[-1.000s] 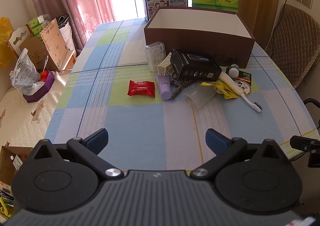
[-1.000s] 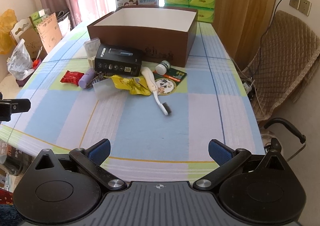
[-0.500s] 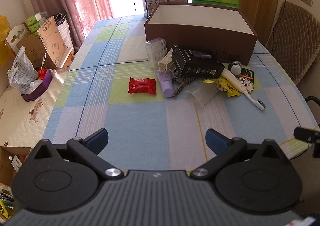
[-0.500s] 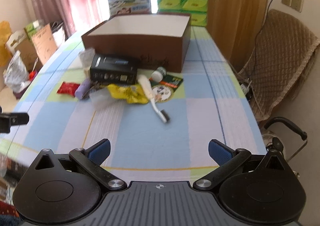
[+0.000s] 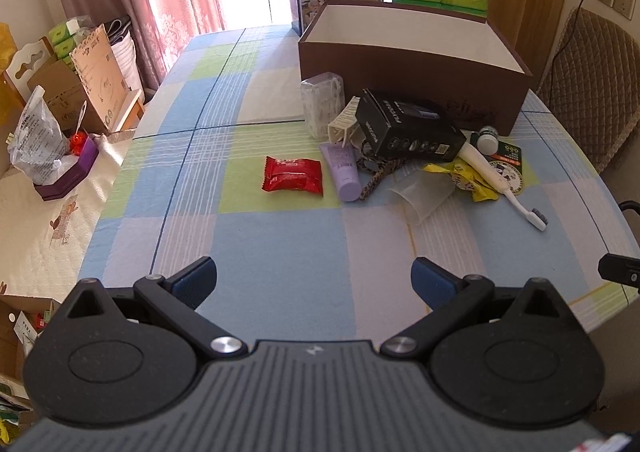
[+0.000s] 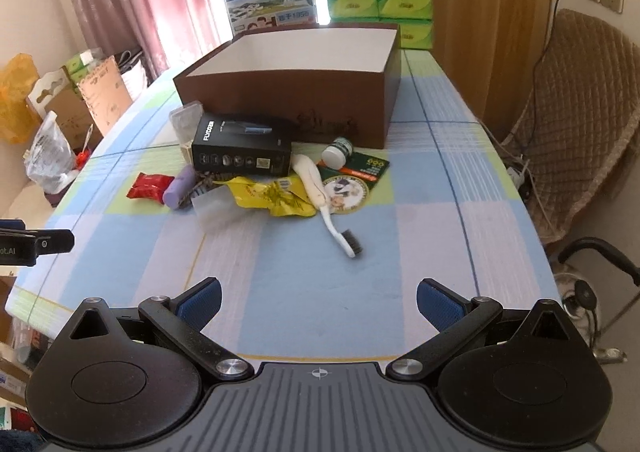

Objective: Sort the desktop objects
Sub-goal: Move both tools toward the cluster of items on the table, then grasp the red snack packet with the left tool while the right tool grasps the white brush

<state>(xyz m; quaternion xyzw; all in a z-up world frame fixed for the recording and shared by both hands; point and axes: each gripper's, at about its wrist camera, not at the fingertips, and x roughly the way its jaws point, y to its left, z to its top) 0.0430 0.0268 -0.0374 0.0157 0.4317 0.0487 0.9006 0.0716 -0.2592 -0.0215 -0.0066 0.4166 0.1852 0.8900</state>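
Both grippers have edged in toward the clutter over the last second; nothing on the checked tablecloth (image 5: 280, 252) has shifted. Left gripper (image 5: 314, 278) spread wide, empty; right gripper (image 6: 318, 298) likewise. Red foil snack packet (image 5: 293, 175), lilac tube (image 5: 345, 171), black carton (image 5: 406, 128) and white toothbrush (image 6: 328, 204) lie before the open brown cardboard box (image 6: 296, 108), apparently empty. Sorting not started; approach only.

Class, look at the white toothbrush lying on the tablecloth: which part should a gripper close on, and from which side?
Probably the thin neck of the toothbrush, just behind the bristles, coming from above with the fingers across it. That end lies alone on bare tablecloth, while the thick handle rests among the yellow packet and round card.
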